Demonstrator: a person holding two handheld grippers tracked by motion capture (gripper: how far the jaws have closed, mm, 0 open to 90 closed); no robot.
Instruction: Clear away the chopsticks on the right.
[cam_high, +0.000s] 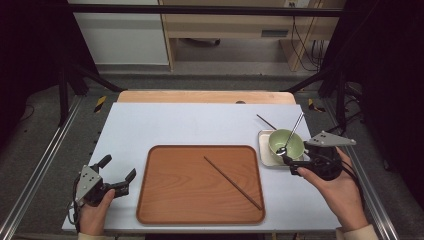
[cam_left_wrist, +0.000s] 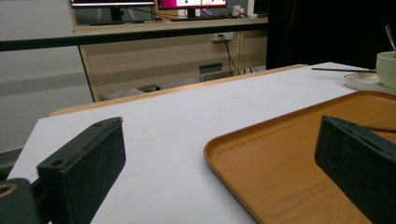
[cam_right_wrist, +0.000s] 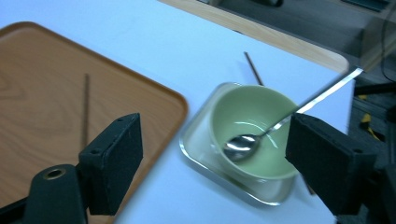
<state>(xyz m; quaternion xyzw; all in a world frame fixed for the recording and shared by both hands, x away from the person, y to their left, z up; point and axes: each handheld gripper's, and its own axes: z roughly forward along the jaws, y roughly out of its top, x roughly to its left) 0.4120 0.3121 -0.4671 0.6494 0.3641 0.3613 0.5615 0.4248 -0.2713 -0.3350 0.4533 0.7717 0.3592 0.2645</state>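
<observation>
At the table's near left corner, the left gripper (cam_high: 118, 176) rests with jaws spread wide and nothing between them, just left of the tray (cam_high: 165, 200). The wooden tray sits at the middle of the near edge and carries one chopstick (cam_high: 232, 182), lying diagonally toward its near right corner. Near the right edge, the right gripper (cam_high: 290, 165) hovers with jaws apart, gripping nothing, above the near rim of the dish (cam_high: 264, 153). The shallow white dish holds a green bowl (cam_high: 286, 142), and in the bowl a spoon (cam_right_wrist: 241, 144) lies, handle leaning over the far rim. A second chopstick (cam_high: 266, 121) lies on the table beyond the dish.
</observation>
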